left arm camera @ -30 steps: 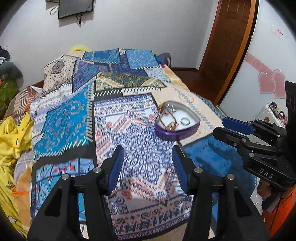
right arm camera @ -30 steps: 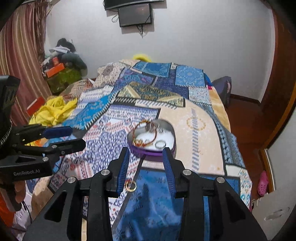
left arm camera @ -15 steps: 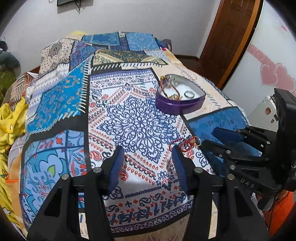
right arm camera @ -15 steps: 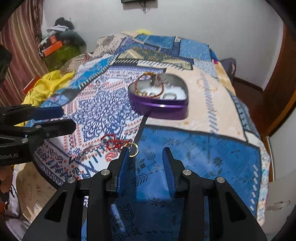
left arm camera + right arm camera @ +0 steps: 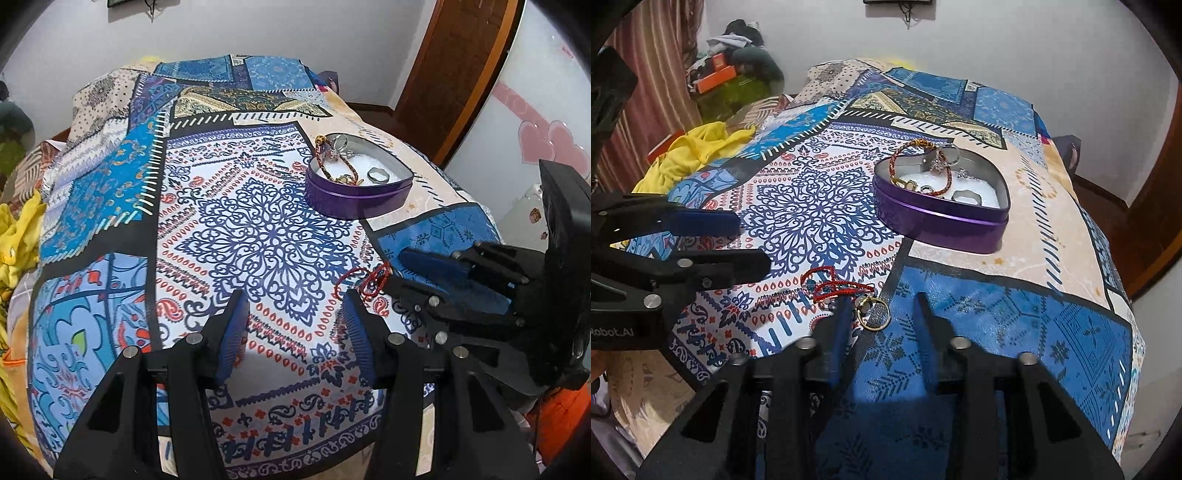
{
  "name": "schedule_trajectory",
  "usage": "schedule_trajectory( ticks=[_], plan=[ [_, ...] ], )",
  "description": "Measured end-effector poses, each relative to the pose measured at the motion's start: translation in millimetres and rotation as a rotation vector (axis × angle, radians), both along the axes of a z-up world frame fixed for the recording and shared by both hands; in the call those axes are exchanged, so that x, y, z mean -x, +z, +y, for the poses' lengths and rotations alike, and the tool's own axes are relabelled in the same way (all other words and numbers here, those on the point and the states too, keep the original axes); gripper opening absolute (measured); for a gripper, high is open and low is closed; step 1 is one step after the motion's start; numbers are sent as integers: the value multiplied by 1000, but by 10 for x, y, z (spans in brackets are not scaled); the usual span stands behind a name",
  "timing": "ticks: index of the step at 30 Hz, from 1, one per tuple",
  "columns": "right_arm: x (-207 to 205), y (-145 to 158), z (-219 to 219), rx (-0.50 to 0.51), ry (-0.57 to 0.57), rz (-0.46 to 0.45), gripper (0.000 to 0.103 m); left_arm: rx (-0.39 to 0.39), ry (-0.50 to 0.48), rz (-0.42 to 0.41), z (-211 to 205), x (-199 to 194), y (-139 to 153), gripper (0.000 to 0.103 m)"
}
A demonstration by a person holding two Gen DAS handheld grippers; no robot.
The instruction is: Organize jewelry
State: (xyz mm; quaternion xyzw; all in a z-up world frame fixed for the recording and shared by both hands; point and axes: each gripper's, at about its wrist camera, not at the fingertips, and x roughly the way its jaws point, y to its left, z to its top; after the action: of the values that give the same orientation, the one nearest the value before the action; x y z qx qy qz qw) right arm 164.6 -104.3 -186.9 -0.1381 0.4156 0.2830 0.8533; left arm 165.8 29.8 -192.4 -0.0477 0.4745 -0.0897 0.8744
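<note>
A purple heart-shaped tin (image 5: 356, 197) (image 5: 938, 218) stands open on the patterned bedspread and holds a braided bracelet (image 5: 923, 168), rings and small pieces. A red string bracelet (image 5: 834, 284) (image 5: 364, 278) and a gold ring (image 5: 875, 314) lie loose on the spread near the front edge. My right gripper (image 5: 881, 314) is open and low over the spread, with the gold ring between its fingers and the red string at its left fingertip. My left gripper (image 5: 293, 306) is open and empty, just left of the red string. Each gripper shows in the other's view.
The bed fills both views, its front edge just below the grippers. Yellow cloth (image 5: 690, 155) and clutter (image 5: 731, 74) lie to the left. A wooden door (image 5: 454, 70) stands to the right, a white cabinet with pink hearts (image 5: 546, 147) beside it.
Both grippers have moved down and closer to the bedspread. The right gripper has come to the gold ring and red string. Both stay open.
</note>
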Motion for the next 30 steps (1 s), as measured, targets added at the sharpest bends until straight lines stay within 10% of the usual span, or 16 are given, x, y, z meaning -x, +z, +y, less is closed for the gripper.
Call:
schedule_trajectory(
  ticks=[23, 30],
  plan=[
    [-40, 219, -330, -117, -100, -24, 8, 15, -160, 58, -384, -259, -155, 34],
    [-54, 260, -377, -137, -109, -26, 8, 9, -189, 42, -460, -221, -135, 7]
  ],
)
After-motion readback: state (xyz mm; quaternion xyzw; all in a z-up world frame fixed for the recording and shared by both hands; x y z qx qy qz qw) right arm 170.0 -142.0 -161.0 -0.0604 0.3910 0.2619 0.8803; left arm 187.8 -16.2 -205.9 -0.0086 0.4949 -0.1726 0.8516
